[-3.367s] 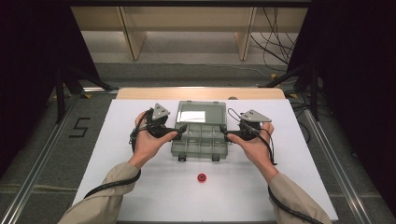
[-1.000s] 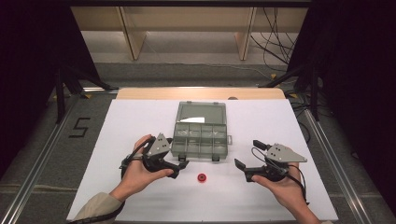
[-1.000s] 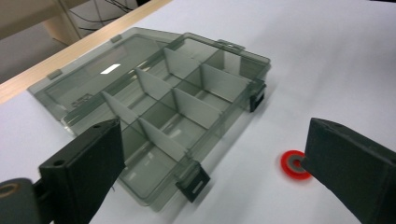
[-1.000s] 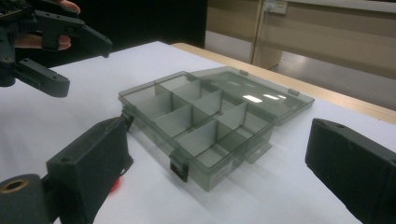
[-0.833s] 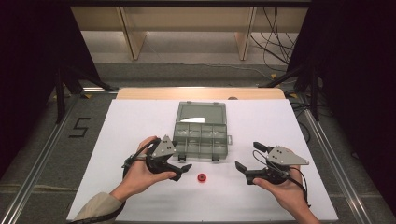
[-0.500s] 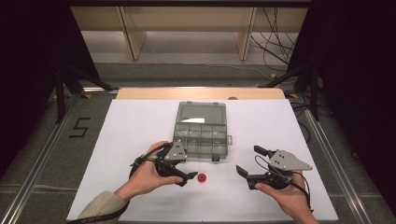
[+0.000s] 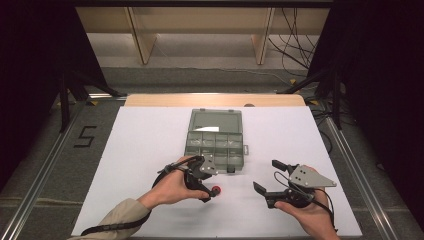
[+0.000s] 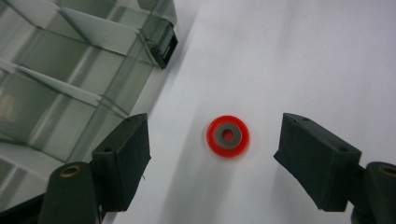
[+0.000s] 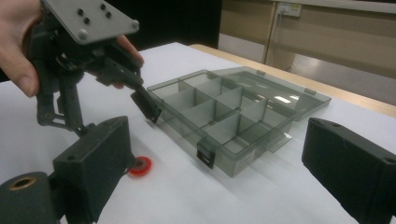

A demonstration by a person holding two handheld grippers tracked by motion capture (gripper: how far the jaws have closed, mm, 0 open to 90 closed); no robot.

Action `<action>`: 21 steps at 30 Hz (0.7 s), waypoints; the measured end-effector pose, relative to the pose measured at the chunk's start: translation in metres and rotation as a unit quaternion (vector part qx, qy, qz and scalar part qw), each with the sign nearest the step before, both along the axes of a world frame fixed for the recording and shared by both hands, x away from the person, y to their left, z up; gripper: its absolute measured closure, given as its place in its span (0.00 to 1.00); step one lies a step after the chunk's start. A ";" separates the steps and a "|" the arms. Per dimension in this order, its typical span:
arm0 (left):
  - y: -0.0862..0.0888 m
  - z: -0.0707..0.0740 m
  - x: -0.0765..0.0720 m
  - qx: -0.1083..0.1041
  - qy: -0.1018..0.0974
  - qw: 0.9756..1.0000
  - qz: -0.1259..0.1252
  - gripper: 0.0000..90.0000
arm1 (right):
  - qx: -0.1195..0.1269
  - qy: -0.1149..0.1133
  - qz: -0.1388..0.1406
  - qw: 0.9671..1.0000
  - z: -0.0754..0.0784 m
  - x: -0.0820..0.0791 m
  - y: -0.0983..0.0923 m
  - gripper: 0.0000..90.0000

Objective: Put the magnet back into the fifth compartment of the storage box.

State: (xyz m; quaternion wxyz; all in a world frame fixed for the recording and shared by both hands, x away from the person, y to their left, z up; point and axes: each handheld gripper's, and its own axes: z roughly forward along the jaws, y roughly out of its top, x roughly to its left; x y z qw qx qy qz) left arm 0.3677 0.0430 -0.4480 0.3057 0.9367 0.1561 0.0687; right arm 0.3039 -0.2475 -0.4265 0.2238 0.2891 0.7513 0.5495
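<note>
A small red ring with a grey centre [image 7: 216, 190] lies flat on the white table just in front of an open clear organizer box [image 7: 216, 140]. My left gripper [image 7: 208, 194] points down over the ring [image 8: 228, 136], which sits between the two black pads without touching either. The jaws have just been closing and are still open. The box's front corner and latch [image 8: 161, 46] lie to the upper left in the left gripper view. My right gripper [image 7: 268, 177] hovers open and empty to the right, facing the box [image 9: 224, 112], the ring [image 9: 140, 165] and the left gripper [image 9: 109, 119].
The box has several empty compartments and its lid [image 7: 216, 121] folded back flat. The white tabletop [image 7: 140, 150] ends at a wooden strip [image 7: 150, 100] at the far side. Metal rails [image 7: 45, 165] run along both sides, and dark stands rise beyond them.
The left hand has moved right and down onto the red ring, and its jaws have narrowed around it. The right hand has stayed nearly still. Earlier both grippers were at the box's sides.
</note>
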 end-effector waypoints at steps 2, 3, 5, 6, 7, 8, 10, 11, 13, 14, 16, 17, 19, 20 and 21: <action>-0.004 -0.003 0.000 0.004 0.007 1.000 0.001 0.28 | -0.002 0.013 0.002 1.000 0.001 -0.003 0.000 0.10; -0.006 -0.006 0.000 0.003 0.011 1.000 0.000 0.28 | -0.002 0.010 0.001 1.000 0.000 -0.003 -0.001 0.10; -0.010 -0.009 0.000 0.002 0.018 1.000 -0.001 0.29 | -0.003 0.002 0.001 1.000 0.000 -0.002 -0.001 0.10; -0.011 -0.011 0.000 0.007 0.019 1.000 -0.004 0.29 | 0.000 -0.002 -0.001 1.000 0.000 -0.002 -0.001 0.10; -0.013 -0.012 0.000 0.005 0.022 1.000 -0.002 0.29 | -0.001 -0.002 0.002 1.000 0.000 -0.002 -0.001 0.10; -0.014 -0.014 0.000 0.005 0.022 1.000 -0.003 0.29 | 0.004 0.013 0.004 1.000 0.000 -0.004 -0.001 0.10; -0.015 -0.015 0.000 0.009 0.022 1.000 -0.007 0.29 | 0.001 -0.002 0.002 1.000 0.000 -0.002 -0.002 0.10; -0.016 -0.017 -0.002 0.000 0.029 1.000 0.000 0.29 | 0.001 0.001 0.002 1.000 0.000 -0.002 -0.003 0.10; -0.016 -0.018 -0.001 0.012 0.026 1.000 -0.009 0.30 | -0.002 0.003 0.000 1.000 -0.001 -0.002 -0.003 0.10; -0.017 -0.018 -0.001 0.013 0.026 1.000 -0.009 0.31 | 0.006 -0.002 0.001 1.000 -0.002 -0.001 -0.002 0.10; -0.018 -0.020 -0.001 0.011 0.028 1.000 -0.007 0.32 | 0.005 -0.003 0.001 1.000 -0.002 -0.001 -0.002 0.10; -0.017 -0.020 -0.001 0.015 0.030 0.999 -0.007 0.33 | 0.000 0.000 0.000 1.000 -0.001 -0.002 -0.003 0.10; -0.017 -0.021 0.000 0.015 0.032 0.999 -0.005 0.35 | 0.006 -0.003 0.001 1.000 -0.002 -0.001 -0.002 0.10; -0.018 -0.022 0.000 0.007 0.035 0.999 0.001 0.35 | 0.011 0.012 0.003 1.000 -0.002 -0.003 -0.001 0.10; -0.017 -0.021 0.000 0.010 0.034 0.999 0.000 0.36 | 0.005 0.013 -0.001 1.000 -0.001 -0.003 -0.002 0.11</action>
